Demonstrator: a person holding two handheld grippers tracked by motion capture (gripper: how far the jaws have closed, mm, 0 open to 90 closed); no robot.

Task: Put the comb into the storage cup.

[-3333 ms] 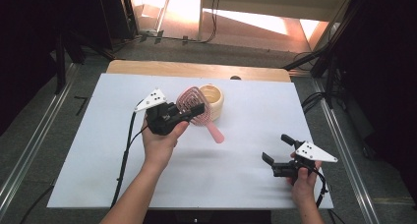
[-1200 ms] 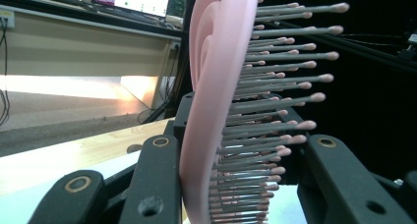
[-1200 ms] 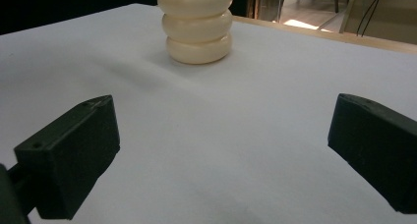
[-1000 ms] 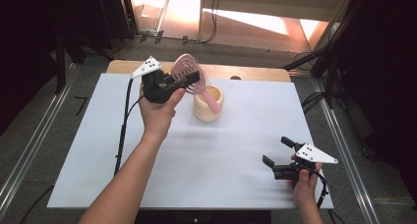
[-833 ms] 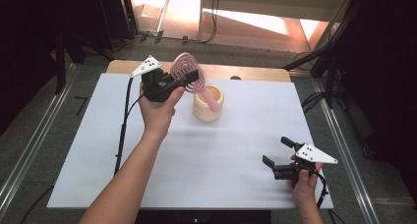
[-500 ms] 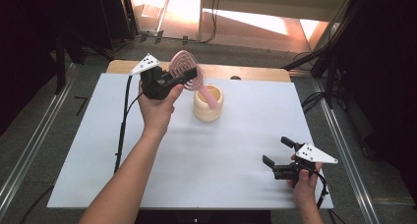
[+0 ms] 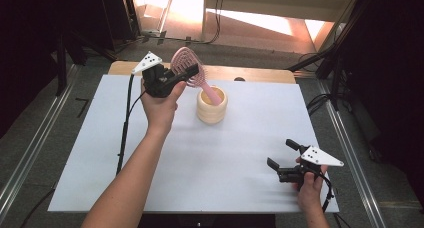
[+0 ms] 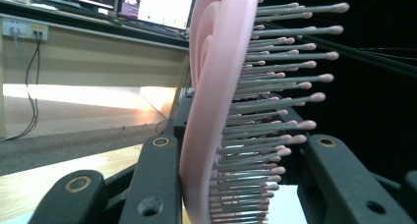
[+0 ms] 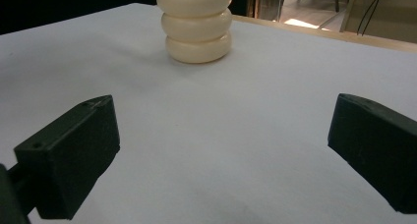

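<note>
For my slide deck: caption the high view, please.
Left gripper lowers a pink hairbrush handle-first into a cream cup.

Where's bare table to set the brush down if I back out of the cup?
Broad bare sheet lies between the cream cup and the right gripper, and left of the forearm toward the table edge. It is crowded only at the cup, where the left gripper holds the pink hairbrush, handle in its mouth.
</note>
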